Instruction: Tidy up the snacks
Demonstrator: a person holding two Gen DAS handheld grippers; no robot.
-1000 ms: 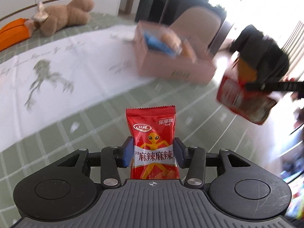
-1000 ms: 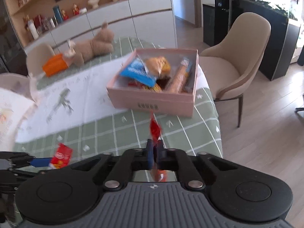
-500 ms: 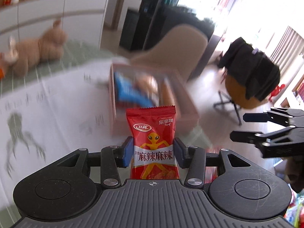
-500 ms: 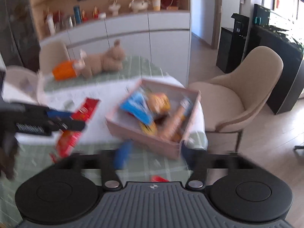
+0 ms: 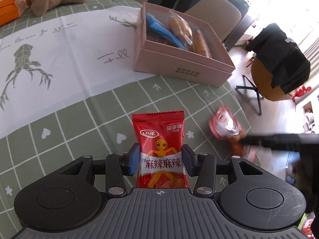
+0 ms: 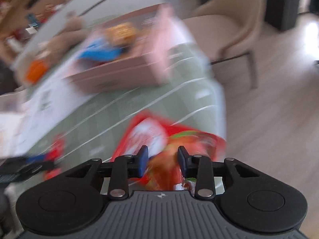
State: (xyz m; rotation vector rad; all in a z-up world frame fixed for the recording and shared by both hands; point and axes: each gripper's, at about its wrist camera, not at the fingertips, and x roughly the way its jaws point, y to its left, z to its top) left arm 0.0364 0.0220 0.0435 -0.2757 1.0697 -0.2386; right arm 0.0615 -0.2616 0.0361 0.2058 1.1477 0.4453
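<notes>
Left hand-held gripper (image 5: 159, 160): clamped tight on the red foil snack packet with the orange alien figure (image 5: 160, 151).
Right hand-held gripper (image 6: 163, 162): jaws just closing around a crinkled red-and-white snack bag (image 6: 159, 137); grip unclear.
Pink cardboard box (image 5: 179, 67): on the counter (image 5: 79, 119), holding snacks.

The red snack packet (image 5: 160, 151) reads "麻辣麻辣" and "卫龙"; the white cloth (image 5: 59, 45) reads "Full".
</notes>
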